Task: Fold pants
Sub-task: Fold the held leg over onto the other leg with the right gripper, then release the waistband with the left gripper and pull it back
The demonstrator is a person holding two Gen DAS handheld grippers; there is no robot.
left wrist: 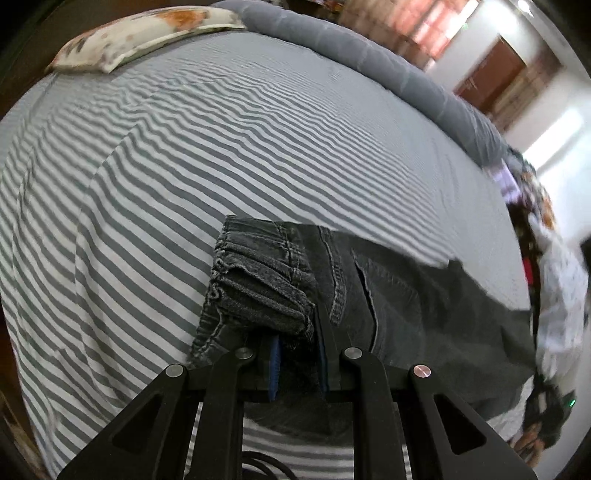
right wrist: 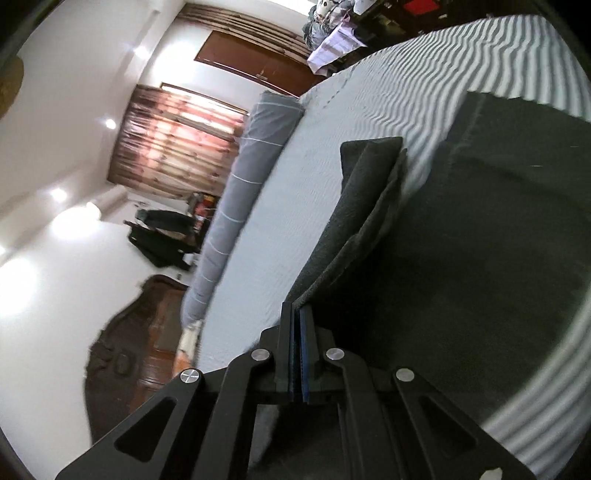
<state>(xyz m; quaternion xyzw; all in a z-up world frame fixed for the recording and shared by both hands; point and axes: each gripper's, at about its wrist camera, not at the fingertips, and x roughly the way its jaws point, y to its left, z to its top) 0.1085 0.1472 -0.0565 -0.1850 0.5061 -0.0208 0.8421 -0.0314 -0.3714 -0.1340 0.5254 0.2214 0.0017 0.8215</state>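
Dark grey denim pants (left wrist: 406, 295) lie across a striped bed sheet (left wrist: 221, 147). My left gripper (left wrist: 297, 332) is shut on the bunched elastic waistband (left wrist: 255, 280), with fabric filling the gap between the blue pads (left wrist: 275, 354). In the right wrist view the pants (right wrist: 480, 240) spread to the right, and a folded strip of leg fabric (right wrist: 362, 192) rises from the fingertips. My right gripper (right wrist: 299, 308) has its pads pressed together on the end of that strip, lifted above the sheet (right wrist: 406, 85).
A patterned pillow (left wrist: 140, 33) lies at the far left of the bed. A long grey bolster (left wrist: 369, 51) (right wrist: 240, 192) runs along the bed's far edge. A person's patterned clothing (left wrist: 561, 280) and hand (left wrist: 543, 417) are at the right. Wooden doors and a curtained window stand beyond.
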